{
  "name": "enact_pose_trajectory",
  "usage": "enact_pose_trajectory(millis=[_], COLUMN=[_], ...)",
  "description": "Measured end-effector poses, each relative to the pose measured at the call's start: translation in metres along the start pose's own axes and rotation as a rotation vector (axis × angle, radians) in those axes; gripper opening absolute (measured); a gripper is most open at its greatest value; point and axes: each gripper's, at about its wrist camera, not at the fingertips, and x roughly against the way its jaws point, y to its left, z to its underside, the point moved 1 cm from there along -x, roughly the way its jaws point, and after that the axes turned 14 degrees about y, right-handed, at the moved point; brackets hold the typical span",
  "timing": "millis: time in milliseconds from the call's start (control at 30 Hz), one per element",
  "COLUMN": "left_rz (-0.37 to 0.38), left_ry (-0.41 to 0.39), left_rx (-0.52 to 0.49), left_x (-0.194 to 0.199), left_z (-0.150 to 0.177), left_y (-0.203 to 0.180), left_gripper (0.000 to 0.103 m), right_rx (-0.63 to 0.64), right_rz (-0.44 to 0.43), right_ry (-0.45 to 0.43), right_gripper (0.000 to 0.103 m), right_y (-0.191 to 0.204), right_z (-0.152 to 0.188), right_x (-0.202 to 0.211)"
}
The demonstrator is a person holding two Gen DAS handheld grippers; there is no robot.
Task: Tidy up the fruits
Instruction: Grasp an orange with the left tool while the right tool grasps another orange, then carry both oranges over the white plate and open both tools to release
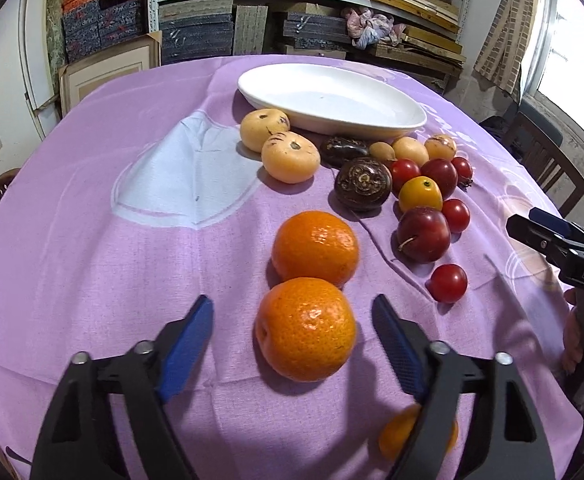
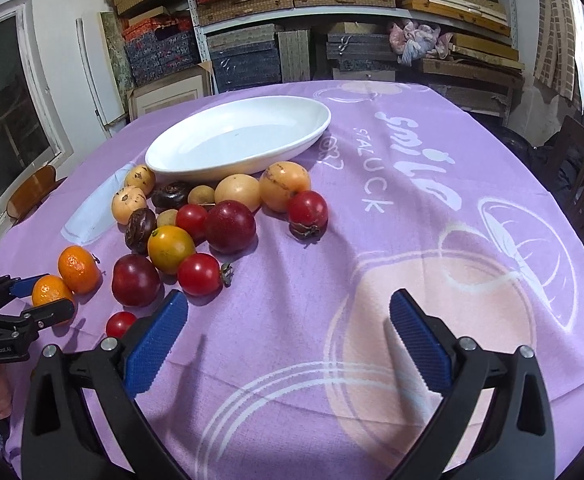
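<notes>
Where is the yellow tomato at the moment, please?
In the left wrist view the yellow tomato sits right of centre, between the dark round fruit and red tomatoes.

The tablecloth (image 2: 371, 240) reads "smile" and "STALUCK"; the right tongs (image 1: 547, 236) read "DAS".
</notes>
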Motion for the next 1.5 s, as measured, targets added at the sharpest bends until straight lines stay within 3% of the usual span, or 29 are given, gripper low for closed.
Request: enact_pose_trajectory(millis=[33,133,333,433,567,700,733,800,833,867,933,1267,1500], left_rz=[0.008,0.017,0.026,0.031,0.062,0.082,0.086,0.089,0.096,0.102,0.107,0.112,0.11], left_ry=[0.01,0.014,-0.001,-0.015,-0.071,-0.138,-0.15,-0.162,-0.161,-0.16,-0.157,-0.147,-0.137], left_rx=[-0.004,-0.007,-0.016,-0.024,0.004,0.04,0.051,0.077,0.092,0.1,0.113,0.1,0.107], left_x=[-0.002,-0.006,-0.007,-0.005,0.011,0.031,0.035,0.038,0.038,0.038,0.037,0.035,0.032], left_z=[0.0,0.001,0.001,0.003,0.003,0.005,0.005,0.005,0.005,0.006,0.007,0.009,0.009], left_y=[-0.002,-0.004,-0.001,0.0,0.009,0.021,0.024,0.031,0.035,0.037,0.042,0.043,0.044], left_gripper=[0.06,0.051,0.046,0.045,0.045,0.045,0.045,0.045,0.045,0.045,0.045,0.045,0.045], right_rx=[-0.001,0.003,0.021,0.067,0.251,0.54,0.588,0.674,0.705,0.723,0.741,0.79,0.755], right_rz=[-0.002,-0.005,-0.007,-0.077,-0.214,-0.233,-0.229,-0.235,-0.243,-0.263,-0.287,-0.205,-0.239], right_ry=[0.004,0.012,0.014,-0.002,-0.059,-0.022,-0.012,0.028,0.06,0.1,0.138,0.177,0.196], right_gripper=[0.099,0.099,0.099,0.099,0.099,0.099,0.095,0.071,0.051,0.041,0.041,0.039,0.038], right_y=[0.0,0.0,0.003,0.01,0.044,0.102,0.114,0.137,0.148,0.156,0.165,0.189,0.18], right_z=[0.0,0.0,0.002,0.004,0.02,0.057,0.065,0.077,0.079,0.08,0.081,0.078,0.072], right_x=[-0.001,-0.003,-0.003,0.003,0.032,0.047,0.047,0.043,0.039,0.033,0.024,0.0,-0.007])
